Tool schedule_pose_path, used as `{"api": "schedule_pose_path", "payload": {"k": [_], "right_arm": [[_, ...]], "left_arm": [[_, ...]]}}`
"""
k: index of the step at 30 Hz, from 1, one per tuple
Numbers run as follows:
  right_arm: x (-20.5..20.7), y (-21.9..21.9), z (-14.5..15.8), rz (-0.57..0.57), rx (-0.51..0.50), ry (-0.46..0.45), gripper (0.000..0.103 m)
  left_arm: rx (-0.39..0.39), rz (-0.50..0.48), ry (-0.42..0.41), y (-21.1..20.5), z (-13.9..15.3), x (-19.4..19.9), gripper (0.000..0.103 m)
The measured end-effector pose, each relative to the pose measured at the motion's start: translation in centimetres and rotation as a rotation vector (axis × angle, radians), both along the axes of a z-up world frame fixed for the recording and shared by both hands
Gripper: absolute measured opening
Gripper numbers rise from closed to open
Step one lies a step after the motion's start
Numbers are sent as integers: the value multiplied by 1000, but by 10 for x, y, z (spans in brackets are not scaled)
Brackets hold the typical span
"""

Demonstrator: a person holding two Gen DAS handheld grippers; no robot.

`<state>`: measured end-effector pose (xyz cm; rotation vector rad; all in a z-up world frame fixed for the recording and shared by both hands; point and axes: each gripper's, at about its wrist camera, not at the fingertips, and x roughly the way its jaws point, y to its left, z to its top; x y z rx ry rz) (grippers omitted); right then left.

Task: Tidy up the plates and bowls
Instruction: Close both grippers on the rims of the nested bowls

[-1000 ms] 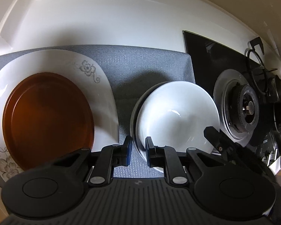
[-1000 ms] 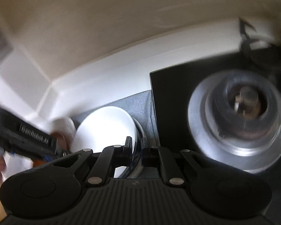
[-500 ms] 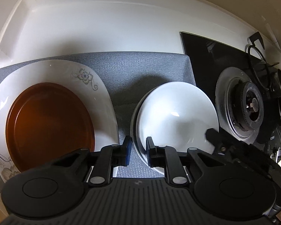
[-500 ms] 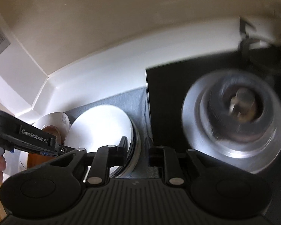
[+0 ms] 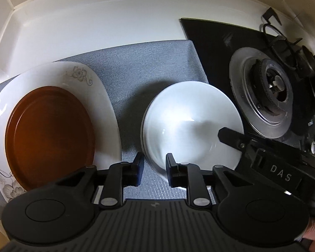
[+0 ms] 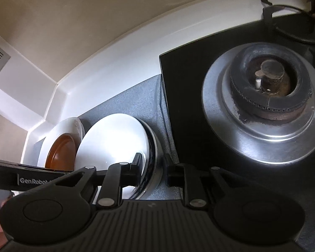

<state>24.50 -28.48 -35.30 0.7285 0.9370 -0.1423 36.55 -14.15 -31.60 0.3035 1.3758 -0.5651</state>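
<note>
A white bowl point(image 5: 191, 124) sits stacked in another bowl on a grey mat point(image 5: 136, 63). Left of it a brown plate point(image 5: 48, 132) lies on a white flowered plate point(image 5: 107, 105). My left gripper point(image 5: 154, 168) is open, its fingers straddling the bowl's near-left rim. My right gripper point(image 6: 152, 172) is open, its fingers on either side of the bowl stack's right rim point(image 6: 151, 147); the right gripper also shows in the left wrist view point(image 5: 231, 136). The white bowl point(image 6: 113, 145) and brown plate point(image 6: 61, 153) show in the right wrist view.
A black glass hob point(image 5: 220, 42) with a steel gas burner point(image 5: 271, 96) lies right of the mat; it also shows in the right wrist view point(image 6: 266, 96). A white counter upstand point(image 5: 115, 21) runs behind. Black pan supports point(image 5: 279, 33) stand at far right.
Both grippers have drawn back a little and opened wider around the bowl stack's rims. The right gripper has let go of the rim it was nearly shut on.
</note>
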Motion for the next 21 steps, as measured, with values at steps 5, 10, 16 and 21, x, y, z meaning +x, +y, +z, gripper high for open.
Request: {"api": "schedule_pose_path", "payload": {"k": [5,10,16,21], "right_arm": [[8,13,-8,42,-74,-4,29],[-1,9,-5,31,-46,-40,24],[-7,5,16,28,-55,-72,25],[-7,5,38,26,-40,-84,25]], "left_arm": [[0,6,-8,-2,-7,2,22],[-14,30,35,8,-8,3,22],[-30,46,33,10,4,-4,22],[-55,76,30,18,27,-7,22]]}}
